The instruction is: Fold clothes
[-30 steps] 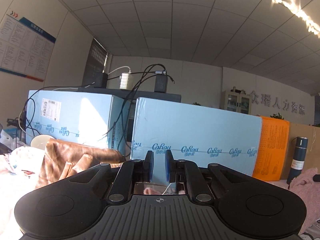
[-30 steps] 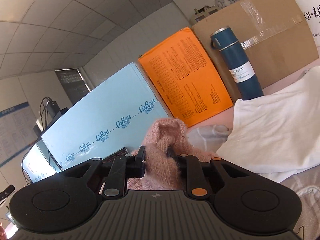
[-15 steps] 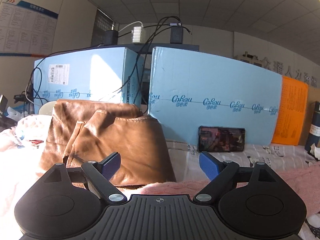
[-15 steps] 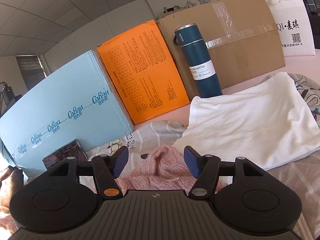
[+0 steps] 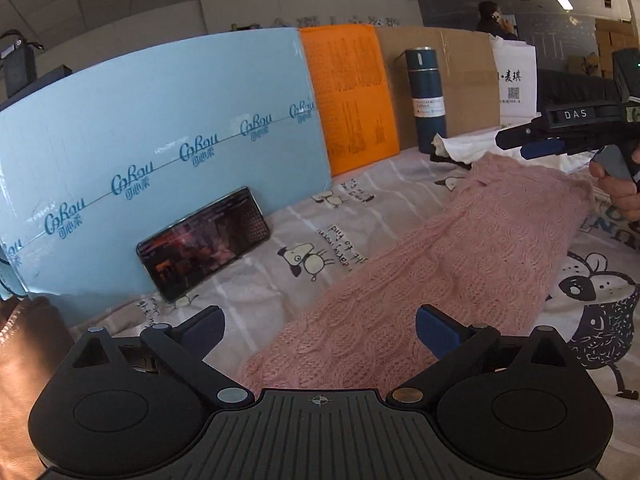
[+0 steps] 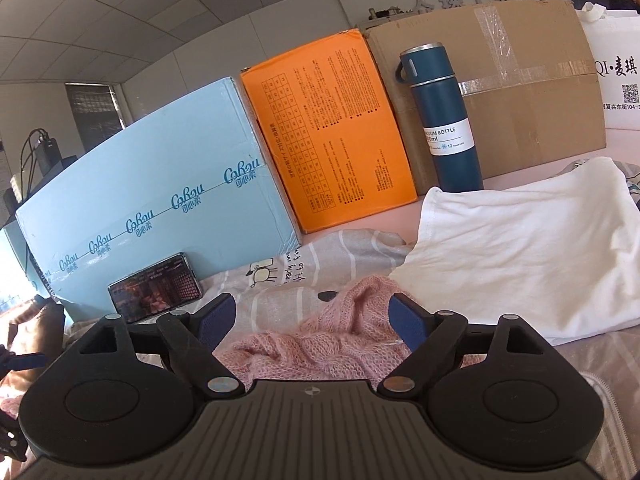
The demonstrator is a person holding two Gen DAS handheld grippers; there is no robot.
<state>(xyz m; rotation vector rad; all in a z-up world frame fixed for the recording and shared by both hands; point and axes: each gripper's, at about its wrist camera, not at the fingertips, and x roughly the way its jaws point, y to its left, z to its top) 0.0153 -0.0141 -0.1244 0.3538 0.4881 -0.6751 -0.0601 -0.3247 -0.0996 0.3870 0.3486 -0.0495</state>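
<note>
The pink sweater (image 5: 460,256) is laid out long across the printed sheet (image 5: 320,216), 1 end under each gripper. The left gripper (image 5: 320,326) is spread wide, its jaws just opened, with only knit below them and nothing pinched. The right gripper (image 6: 312,316) has likewise just been opened and is held over the bunched far end, beside the white shirt (image 6: 520,260). A release after a fold is judged; next, a fresh edge must be pinched. The sweater's ends are cut off by both gripper bodies.
</note>
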